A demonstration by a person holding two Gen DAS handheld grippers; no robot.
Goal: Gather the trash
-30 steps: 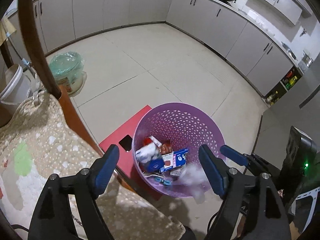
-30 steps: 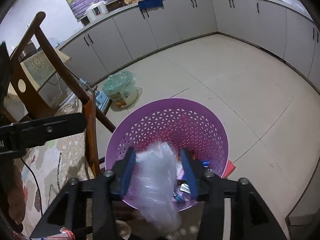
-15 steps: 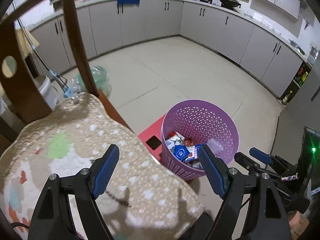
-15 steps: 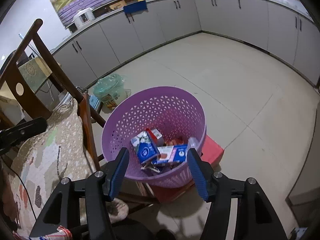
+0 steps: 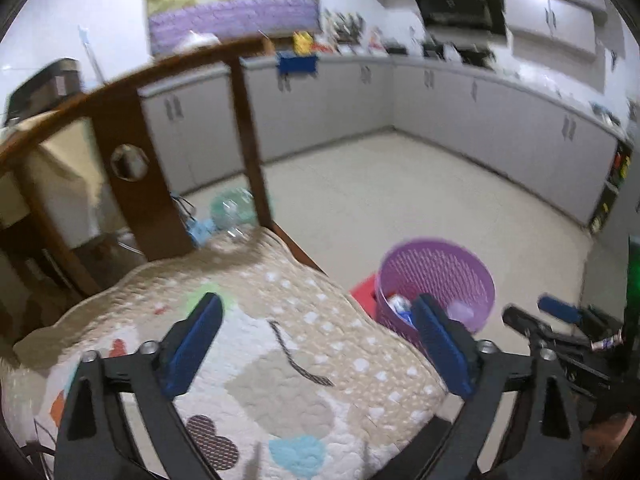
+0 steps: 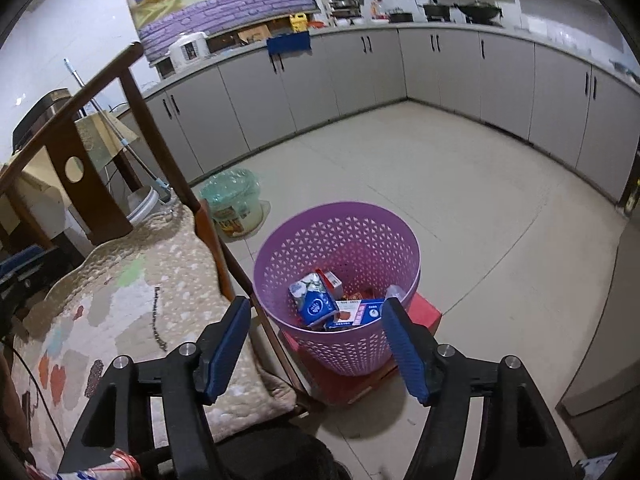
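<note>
Both grippers are held up w/ jaws spread wide and nothing between them. The left gripper [image 5: 316, 344] hangs over a quilted chair cushion [image 5: 280, 360]; that view is motion-blurred. The right gripper [image 6: 316, 344] hangs above the floor beside the chair, w/ the purple basket [image 6: 340, 240] straight ahead at 12 o'clock, its near rim showing between the 2 blue pads.

The purple basket sits on a red block [image 6: 428, 312] on the tiled floor [image 6: 460, 184], just beside the chair's wooden frame [image 6: 208, 224]. Trash lies in the bottom of it: a blue-and-white carton [image 6: 314, 300], a red-and-white box [image 6: 332, 282], a flat blue-and-white packet [image 6: 360, 312], and a crumpled clear plastic piece [image 6: 394, 292] against the right inner wall. In the left wrist view the basket [image 5: 440, 276] is at about 2 o'clock of the gripper, partly hidden behind its right finger; contents there are too blurred to tell apart.

At 11 o'clock of the basket in the right view, a small bin w/ a green bag liner [image 6: 232, 196] stands on the floor near the chair back. Grey cabinets [image 6: 360, 76] run along the far walls, and a rice cooker [image 6: 188, 50] sits on the tabletop above them.
</note>
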